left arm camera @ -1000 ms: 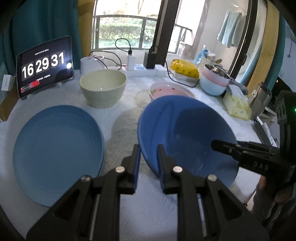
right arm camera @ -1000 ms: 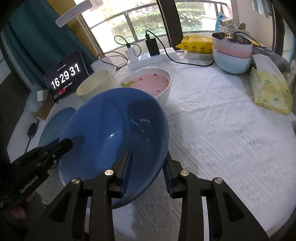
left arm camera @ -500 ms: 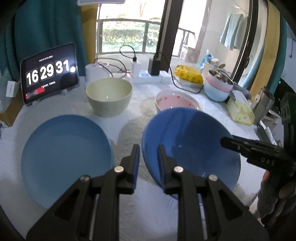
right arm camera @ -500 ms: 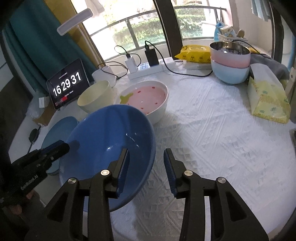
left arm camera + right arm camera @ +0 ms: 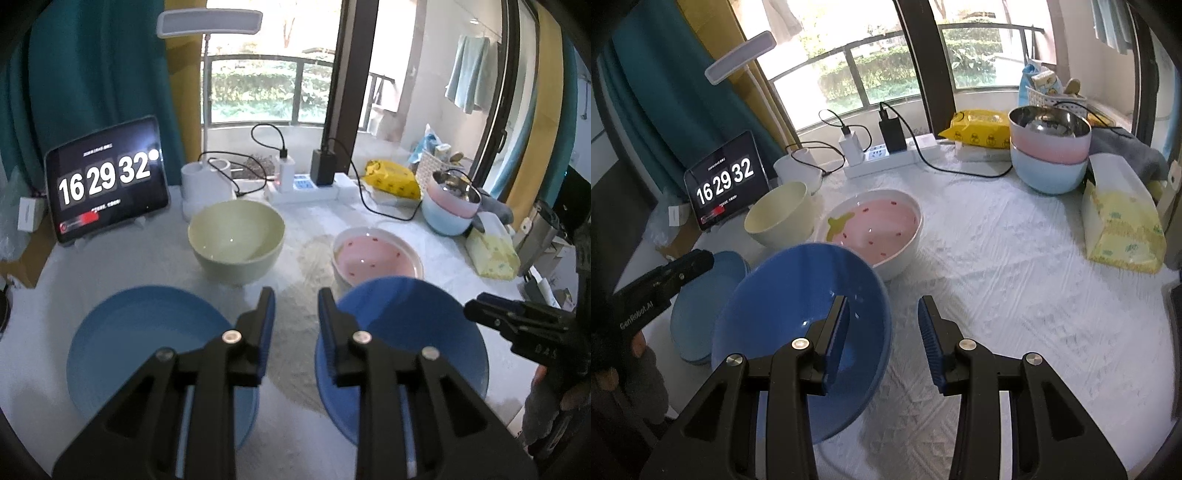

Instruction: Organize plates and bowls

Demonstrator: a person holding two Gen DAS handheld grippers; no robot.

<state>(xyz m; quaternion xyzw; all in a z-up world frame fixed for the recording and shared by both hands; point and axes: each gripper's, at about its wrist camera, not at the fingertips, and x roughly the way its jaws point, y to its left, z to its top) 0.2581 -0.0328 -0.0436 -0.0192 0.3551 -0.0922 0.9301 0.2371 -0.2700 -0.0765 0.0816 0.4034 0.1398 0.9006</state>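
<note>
Right wrist view showed the right gripper [image 5: 882,317] spread wide, holding nothing, above the blue bowl [image 5: 790,306] resting on the white tablecloth [image 5: 1015,280] beside the blue plate [image 5: 122,343]; the left gripper [image 5: 293,314] hovered parted and empty between them

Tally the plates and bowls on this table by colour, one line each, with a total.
Blue: 2, the blue plate and the blue bowl
Light blue: 1, the bottom bowl of the stack
Pink: 2, the strawberry bowl and the pink stacked bowl
Pale green: 1, the green bowl
Total: 6
</note>
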